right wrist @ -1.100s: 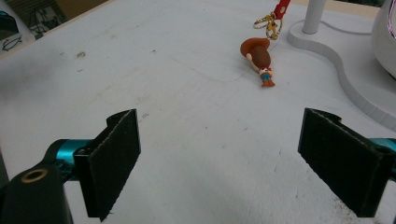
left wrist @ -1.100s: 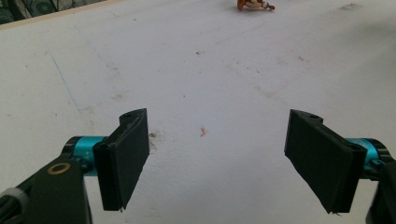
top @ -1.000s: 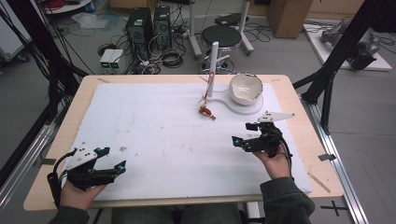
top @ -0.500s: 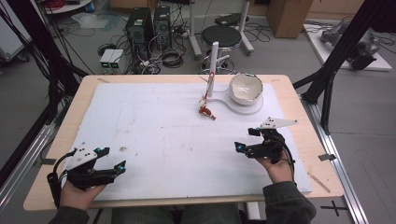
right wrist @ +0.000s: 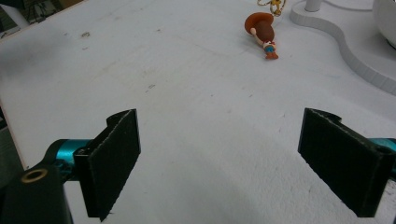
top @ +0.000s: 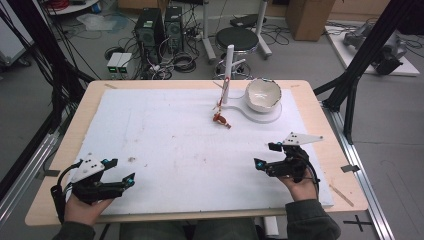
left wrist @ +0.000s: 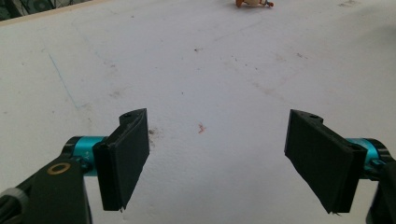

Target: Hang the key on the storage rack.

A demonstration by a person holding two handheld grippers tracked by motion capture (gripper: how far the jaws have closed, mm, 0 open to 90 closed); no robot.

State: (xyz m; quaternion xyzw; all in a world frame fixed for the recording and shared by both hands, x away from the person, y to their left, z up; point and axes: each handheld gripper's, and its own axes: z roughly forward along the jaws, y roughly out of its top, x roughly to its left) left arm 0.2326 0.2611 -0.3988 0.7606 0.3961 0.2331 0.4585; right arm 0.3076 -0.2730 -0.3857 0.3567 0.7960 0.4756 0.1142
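- The counter (top: 165, 145) carried a white sheet beneath both tools.
- The right hand-held gripper (top: 266, 155) had jaws spread wide, holding nothing.
- The left hand-held gripper (top: 123, 171) likewise had jaws spread, empty.
- The toy figure (right wrist: 263, 33) lay on its side well ahead of the right hand-held gripper, apart from both.

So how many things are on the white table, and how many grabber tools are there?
Small cowboy toy figure with a brown hat: 1
White bowl: 1
White stand with an upright post: 1
Hand-held black grippers: 2, the left gripper and the right gripper, both open and holding nothing
Total: 5
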